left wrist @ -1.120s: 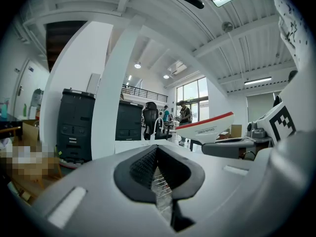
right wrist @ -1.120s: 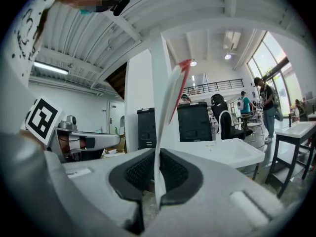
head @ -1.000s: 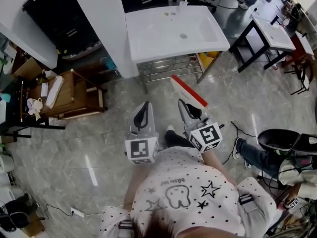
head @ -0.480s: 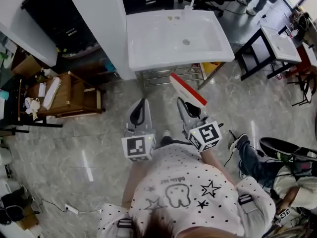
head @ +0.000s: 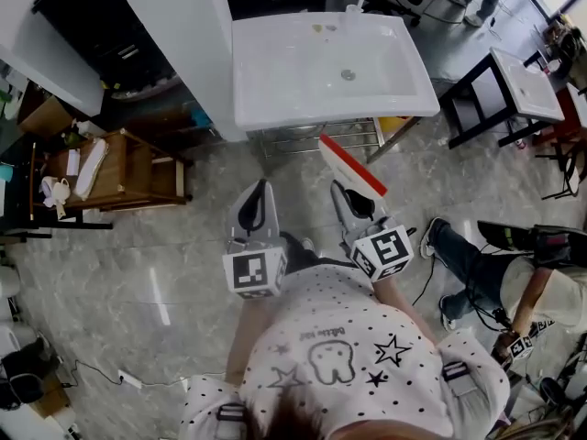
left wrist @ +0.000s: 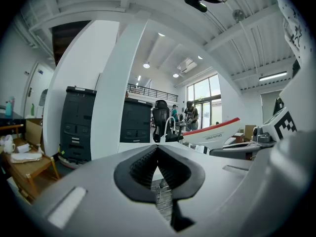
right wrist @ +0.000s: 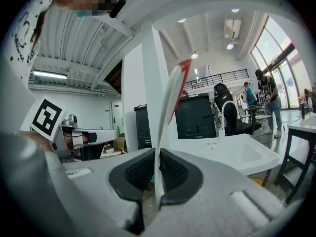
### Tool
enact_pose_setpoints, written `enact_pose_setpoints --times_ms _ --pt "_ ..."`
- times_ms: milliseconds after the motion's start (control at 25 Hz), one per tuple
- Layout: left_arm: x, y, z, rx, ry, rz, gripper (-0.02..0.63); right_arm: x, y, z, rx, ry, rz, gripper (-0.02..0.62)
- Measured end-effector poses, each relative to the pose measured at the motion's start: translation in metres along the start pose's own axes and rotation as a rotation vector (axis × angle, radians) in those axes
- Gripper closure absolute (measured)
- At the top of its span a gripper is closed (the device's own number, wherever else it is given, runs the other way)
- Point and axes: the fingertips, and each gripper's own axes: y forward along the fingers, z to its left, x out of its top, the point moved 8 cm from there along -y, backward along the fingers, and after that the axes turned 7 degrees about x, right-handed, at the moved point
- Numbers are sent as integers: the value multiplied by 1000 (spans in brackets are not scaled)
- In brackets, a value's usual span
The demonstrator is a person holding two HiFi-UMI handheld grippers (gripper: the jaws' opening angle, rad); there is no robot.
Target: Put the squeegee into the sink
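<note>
The squeegee point(head: 350, 165) is a white blade with a red edge, and my right gripper point(head: 352, 197) is shut on its handle end. It sticks out forward and up toward the white sink point(head: 303, 85). In the right gripper view the squeegee point(right wrist: 170, 102) rises thin and upright from between the pads, with the sink point(right wrist: 232, 152) ahead at the right. My left gripper point(head: 257, 211) is beside the right one, shut with nothing in it. In the left gripper view the left gripper point(left wrist: 157, 157) has its pads together, and the squeegee point(left wrist: 212, 132) shows at the right.
The sink stands on a metal rack point(head: 316, 137) beside a white pillar point(head: 188, 44). A wooden shelf cart point(head: 119, 177) is at the left. A small black-legged table point(head: 509, 85) stands at the right. Another person's legs point(head: 468, 264) and cables lie on the floor at right.
Both grippers and the squeegee have come nearer to the sink, which now lies closer in front. The grip on the squeegee is unchanged.
</note>
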Motion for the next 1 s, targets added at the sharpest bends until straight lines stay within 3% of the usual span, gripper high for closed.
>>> enact_pose_setpoints --times_ms 280,800,1000 --pt "-3 23 6 -27 -5 10 610 -2 15 -10 -19 14 22 575" --pt "21 104 63 -71 -17 32 611 22 97 -32 -72 36 23 575" --pt "31 128 79 -100 26 29 611 26 123 -38 -108 45 17 575"
